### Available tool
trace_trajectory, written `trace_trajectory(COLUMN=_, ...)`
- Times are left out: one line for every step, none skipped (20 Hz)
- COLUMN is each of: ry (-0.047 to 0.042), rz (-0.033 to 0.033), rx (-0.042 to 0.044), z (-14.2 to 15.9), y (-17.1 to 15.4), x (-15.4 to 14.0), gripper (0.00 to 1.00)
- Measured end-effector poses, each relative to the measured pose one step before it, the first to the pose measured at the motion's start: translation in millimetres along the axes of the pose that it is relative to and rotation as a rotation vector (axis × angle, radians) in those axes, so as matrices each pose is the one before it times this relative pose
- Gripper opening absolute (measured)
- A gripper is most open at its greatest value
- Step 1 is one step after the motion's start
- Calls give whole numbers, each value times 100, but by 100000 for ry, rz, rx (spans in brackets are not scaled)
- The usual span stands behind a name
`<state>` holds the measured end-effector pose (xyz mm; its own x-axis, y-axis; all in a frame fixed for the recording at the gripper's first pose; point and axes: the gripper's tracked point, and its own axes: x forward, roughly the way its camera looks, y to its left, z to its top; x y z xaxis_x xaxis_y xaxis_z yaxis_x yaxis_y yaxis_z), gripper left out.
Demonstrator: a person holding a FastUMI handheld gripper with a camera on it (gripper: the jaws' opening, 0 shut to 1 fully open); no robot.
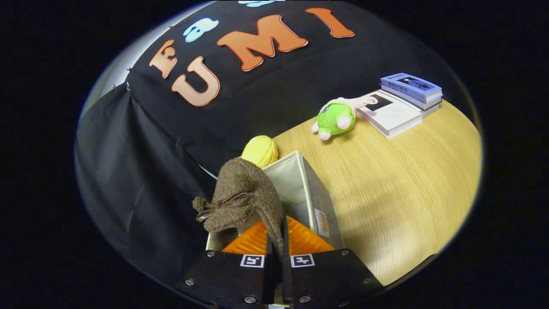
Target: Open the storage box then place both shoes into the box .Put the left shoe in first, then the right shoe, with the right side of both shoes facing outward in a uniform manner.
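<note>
My gripper is shut on the edge of a brown fuzzy shoe with a thin brown bow. The shoe hangs tilted from the fingers, its toe pointing away, above the open top of the storage box. That box is grey fabric with a pale lining and stands on the wooden table directly beneath the fingers. Its inside is mostly hidden by the shoe and the fingers, and I cannot tell whether another shoe lies in it.
A yellow plush toy sits just behind the box near the black cloth wall. Farther off on the wooden table lie a green plush toy, an open white book and a stack of blue books.
</note>
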<state>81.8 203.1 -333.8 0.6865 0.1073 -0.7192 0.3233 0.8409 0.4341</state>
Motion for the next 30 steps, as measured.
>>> trace_trajectory(ry=-1791, rz=1124, rx=2104, z=322, y=362, x=-323, gripper=9)
trace_trajectory(ry=-1253, rz=999, rx=1614, z=272, y=267, x=-317, gripper=16)
trace_trajectory(ry=-879, rz=104, rx=536, z=216, y=22, x=-372, gripper=22)
trace_trajectory(ry=-684, rz=-181, rx=-537, z=170, y=-89, x=-303, gripper=28)
trace_trajectory(ry=-1933, rz=909, rx=-673, z=417, y=111, x=-534, gripper=32)
trace_trajectory(ry=-1946, rz=919, rx=570, z=463, y=102, x=-404, gripper=36)
trace_trajectory(ry=-1361, rz=1152, rx=1148, z=583, y=-124, x=-587, gripper=36)
trace_trajectory(ry=-1161, rz=1147, rx=675, z=525, y=-10, x=-385, gripper=39)
trace_trajectory(ry=-691, rz=1014, rx=-133, z=321, y=-44, x=-363, gripper=40)
trace_trajectory(ry=-671, rz=1184, rx=-607, z=442, y=-52, x=-426, gripper=43)
trace_trajectory(ry=-886, rz=2058, rx=-547, z=344, y=44, x=-593, gripper=44)
trace_trajectory(ry=-2723, rz=2786, rx=-342, z=736, y=316, x=-698, gripper=48)
trace_trajectory(ry=-3454, rz=1776, rx=-1100, z=884, y=101, x=-817, gripper=50)
trace_trajectory(ry=-3285, rz=372, rx=-2473, z=1064, y=-165, x=-705, gripper=53)
trace_trajectory(ry=-3140, rz=-419, rx=-3579, z=837, y=-319, x=-614, gripper=54)
trace_trajectory(ry=-2956, rz=-718, rx=-4217, z=958, y=-435, x=-605, gripper=57)
trace_trajectory(ry=-2868, rz=-690, rx=-4218, z=938, y=-350, x=-728, gripper=59)
trace_trajectory(ry=-2911, rz=-575, rx=-3511, z=987, y=-463, x=-621, gripper=63)
trace_trajectory(ry=-2876, rz=-248, rx=-2639, z=860, y=-421, x=-763, gripper=66)
trace_trajectory(ry=-3587, rz=370, rx=-1906, z=1095, y=-295, x=-661, gripper=72)
trace_trajectory(ry=-5384, rz=-501, rx=-1799, z=1405, y=-496, x=-493, gripper=75)
trace_trajectory(ry=-4735, rz=-1798, rx=-2602, z=1287, y=-791, x=-573, gripper=78)
trace_trajectory(ry=-4174, rz=-2176, rx=-3538, z=1079, y=-900, x=-817, gripper=79)
trace_trajectory(ry=-3252, rz=-2003, rx=-3875, z=882, y=-907, x=-529, gripper=80)
trace_trajectory(ry=-2799, rz=-1458, rx=-3376, z=638, y=-666, x=-334, gripper=80)
trace_trajectory(ry=-2247, rz=-910, rx=-3667, z=708, y=-683, x=-300, gripper=81)
trace_trajectory(ry=-1906, rz=-1137, rx=-3119, z=684, y=-705, x=-374, gripper=81)
trace_trajectory(ry=-1684, rz=-1314, rx=-2860, z=748, y=-713, x=-667, gripper=84)
trace_trajectory(ry=-1453, rz=-1388, rx=-1625, z=513, y=-793, x=-762, gripper=85)
trace_trajectory(ry=-1542, rz=-294, rx=-1172, z=518, y=-467, x=-575, gripper=86)
